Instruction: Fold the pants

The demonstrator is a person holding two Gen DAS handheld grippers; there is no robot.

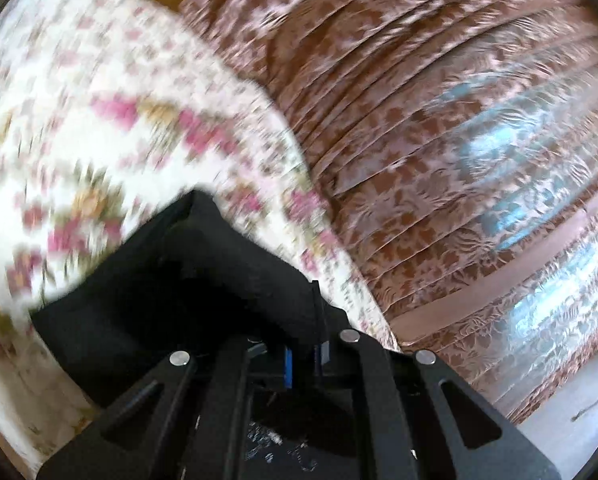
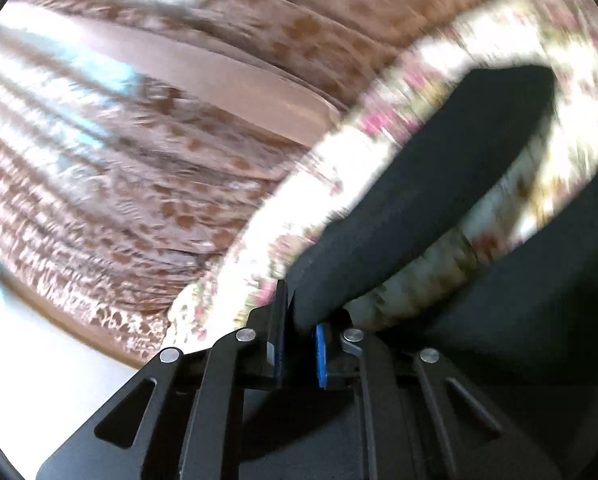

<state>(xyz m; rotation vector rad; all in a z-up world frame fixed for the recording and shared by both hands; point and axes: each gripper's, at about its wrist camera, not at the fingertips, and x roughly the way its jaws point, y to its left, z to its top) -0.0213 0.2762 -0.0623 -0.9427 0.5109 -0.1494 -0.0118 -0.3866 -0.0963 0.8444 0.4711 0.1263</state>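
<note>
Both the left gripper (image 1: 305, 344) and right gripper (image 2: 299, 336) pinch black pants (image 1: 171, 272) above a floral bedsheet (image 1: 99, 120); brown patterned curtains (image 1: 439, 120) hang behind.

The pants (image 1: 171, 280) are lying on the bedsheet (image 1: 99, 120), reaching toward the bed's edge, with one end sitting between the left gripper's (image 1: 303, 356) fingers and a fold sitting between the right gripper's (image 2: 299, 344). Curtains (image 1: 459, 120) are hanging behind the bed.
</note>
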